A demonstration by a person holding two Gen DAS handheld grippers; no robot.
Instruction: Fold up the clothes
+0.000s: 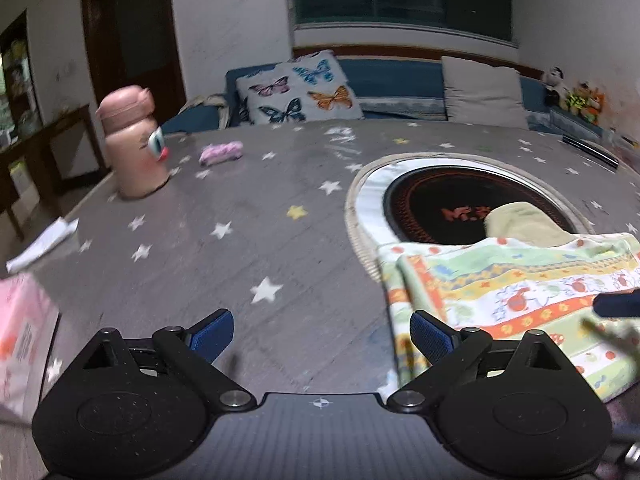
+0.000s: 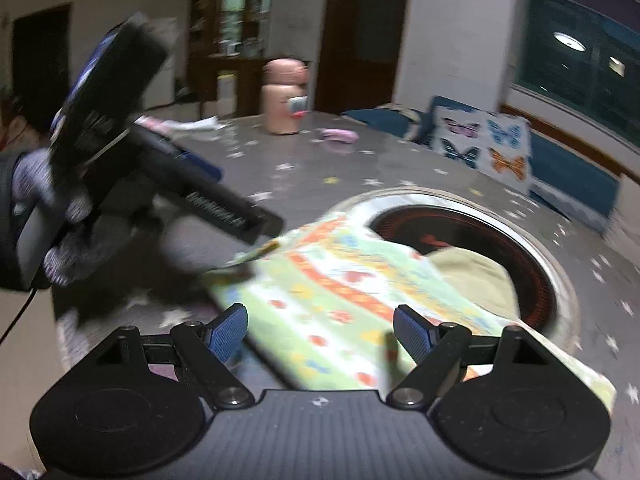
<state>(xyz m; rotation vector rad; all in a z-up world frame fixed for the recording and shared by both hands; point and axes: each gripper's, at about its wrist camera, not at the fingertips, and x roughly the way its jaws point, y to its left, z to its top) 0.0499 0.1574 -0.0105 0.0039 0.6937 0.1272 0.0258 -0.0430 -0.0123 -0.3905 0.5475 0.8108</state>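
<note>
A wide table point(image 1: 248, 240) under a grey cloth sprinkled with white and yellow stars spread ahead of both tongs, its weave flat and matte. Set into it, ahead and to the right of the left tongs point(image 1: 322, 334), was a round black heater plate point(image 1: 440, 200) ringed in bright metal. Across the near side of that ring lay the garment point(image 1: 512, 296), a soft printed cotton piece banded in green, orange, yellow and white with small red figures, folded into a rough rectangle; a plain cream fabric point(image 1: 520, 220) bulged out at its far edge over the dark plate. In the right wrist view its long axis ran from the near right toward the far left, directly ahead of and between the fingers of the right tongs point(image 2: 320, 330). Both pairs of tongs stood spread wide, blue ribbed pads point(image 2: 228, 334) clasping nothing; the left pair's right pad sat just at the cloth's near corner. Far left of the left tongs stood a rounded pink bottle point(image 1: 134, 144), with a small pink bundle point(image 1: 222, 152) beyond
</note>
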